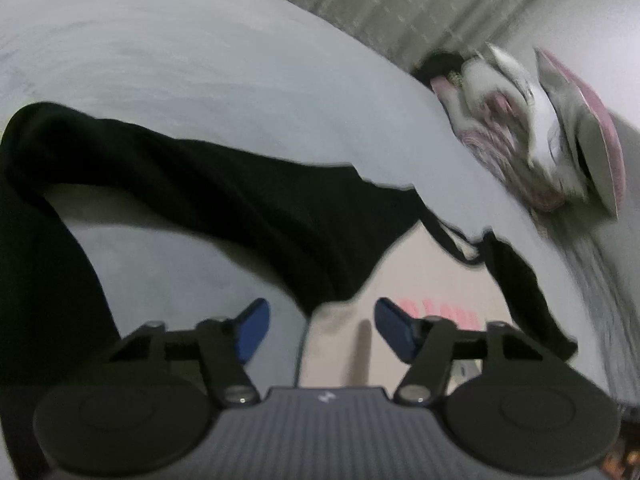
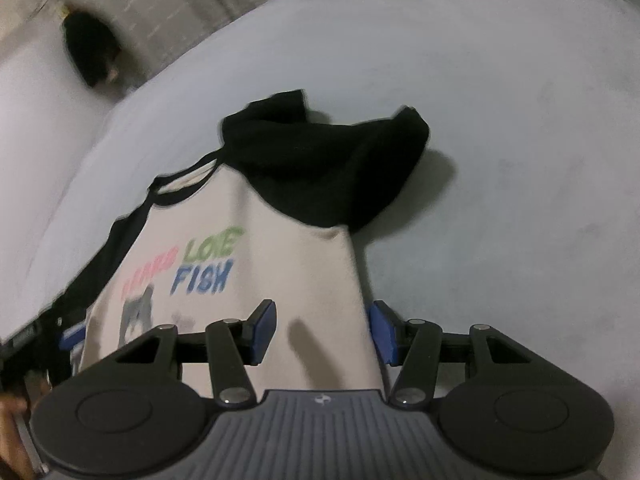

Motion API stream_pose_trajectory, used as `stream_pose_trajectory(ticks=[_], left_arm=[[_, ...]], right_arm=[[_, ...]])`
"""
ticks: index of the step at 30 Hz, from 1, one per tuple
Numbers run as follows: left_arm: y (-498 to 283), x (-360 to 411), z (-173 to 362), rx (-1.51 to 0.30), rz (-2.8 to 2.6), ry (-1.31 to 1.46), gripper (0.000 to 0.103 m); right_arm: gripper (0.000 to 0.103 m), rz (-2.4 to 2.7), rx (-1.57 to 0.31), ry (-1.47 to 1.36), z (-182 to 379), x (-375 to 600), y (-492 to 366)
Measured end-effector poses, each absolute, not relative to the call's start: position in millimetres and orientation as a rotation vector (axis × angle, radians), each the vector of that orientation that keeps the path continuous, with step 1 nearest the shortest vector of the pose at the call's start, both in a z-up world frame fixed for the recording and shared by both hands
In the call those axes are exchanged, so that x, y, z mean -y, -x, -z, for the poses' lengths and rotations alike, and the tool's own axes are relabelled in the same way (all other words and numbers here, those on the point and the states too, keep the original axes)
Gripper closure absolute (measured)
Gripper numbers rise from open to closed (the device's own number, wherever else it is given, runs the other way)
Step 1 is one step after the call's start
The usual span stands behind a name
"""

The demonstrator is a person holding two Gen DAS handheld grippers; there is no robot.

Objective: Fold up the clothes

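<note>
A cream T-shirt [image 2: 256,248] with black sleeves and the printed words "LOVE FISH" lies on a pale grey bed [image 2: 520,140]. Its black sleeve [image 2: 340,160] is bunched at the shoulder. My right gripper [image 2: 322,330] is open, with the shirt's cream side edge between its blue pads, not clamped. In the left wrist view the same shirt [image 1: 352,340] shows its cream body under my open left gripper [image 1: 320,330], and a long black sleeve [image 1: 224,208] stretches out to the left across the bed [image 1: 200,60].
A heap of pink and white clothes [image 1: 540,128] lies at the bed's far right side in the left wrist view. A dark object [image 2: 92,52] sits beyond the bed by the wall. My left gripper's blue pad [image 2: 72,334] shows at the shirt's left edge.
</note>
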State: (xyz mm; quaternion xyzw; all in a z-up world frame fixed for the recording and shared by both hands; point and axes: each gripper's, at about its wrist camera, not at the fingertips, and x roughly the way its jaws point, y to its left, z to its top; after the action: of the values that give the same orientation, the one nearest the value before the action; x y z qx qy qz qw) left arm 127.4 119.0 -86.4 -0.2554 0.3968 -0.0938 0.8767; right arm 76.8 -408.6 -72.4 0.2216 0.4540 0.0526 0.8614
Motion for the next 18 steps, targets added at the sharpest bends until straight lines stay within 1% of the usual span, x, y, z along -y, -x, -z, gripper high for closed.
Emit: stream_pose_trajectory(ticks=[1, 2, 4, 5, 6, 8, 9, 10, 12, 15, 16, 17, 18], left_arm=[[-130.9, -120.2, 87.5, -0.819, 0.17, 0.558, 0.058], [-132.9, -121.3, 88.5, -0.811, 0.151, 0.57, 0.071], [-136.5, -123.4, 90.4, -0.796, 0.115, 0.592, 0.088], [-138.3, -124.5, 91.4, -0.788, 0.096, 0.603, 0.092], [-140.1, -125.6, 92.4, -0.78, 0.078, 0.614, 0.092], [-138.8, -124.5, 89.7, -0.752, 0.008, 0.566, 0.093], [-139.8, -123.2, 90.0, -0.755, -0.009, 0.544, 0.093], [-141.0, -121.8, 90.5, -0.759, -0.024, 0.523, 0.093], [-143.4, -119.0, 91.4, -0.766, -0.054, 0.481, 0.091], [-143.5, -106.8, 83.9, -0.771, -0.077, 0.422, 0.082], [-142.6, -103.4, 81.2, -0.773, -0.081, 0.412, 0.072], [-140.1, -102.6, 78.4, -0.775, -0.084, 0.406, 0.057], [-137.4, -102.0, 75.5, -0.777, -0.086, 0.401, 0.051]], right_arm=[[0.051, -0.101, -0.934, -0.479, 73.9, 409.1, -81.3], [0.051, -0.092, -0.916, -0.493, 75.3, 409.6, -85.7], [0.051, -0.083, -0.874, -0.537, 75.4, 410.8, -92.9], [0.051, -0.082, -0.858, -0.56, 77.6, 411.4, -95.1], [0.052, -0.08, -0.842, -0.583, 80.0, 412.0, -97.2], [0.071, -0.04, -0.817, -0.594, 85.7, 413.5, -100.1], [0.087, -0.013, -0.815, -0.594, 88.1, 415.3, -102.1], [0.088, 0.013, -0.815, -0.595, 90.4, 417.1, -104.1], [0.089, 0.041, -0.822, -0.64, 92.1, 419.6, -105.8], [0.085, 0.056, -0.817, -0.629, 84.8, 415.6, -104.2], [0.078, 0.061, -0.809, -0.635, 82.8, 416.3, -102.3], [0.071, 0.067, -0.801, -0.641, 80.9, 417.2, -100.3], [0.056, 0.073, -0.789, -0.643, 78.0, 419.2, -97.8]])
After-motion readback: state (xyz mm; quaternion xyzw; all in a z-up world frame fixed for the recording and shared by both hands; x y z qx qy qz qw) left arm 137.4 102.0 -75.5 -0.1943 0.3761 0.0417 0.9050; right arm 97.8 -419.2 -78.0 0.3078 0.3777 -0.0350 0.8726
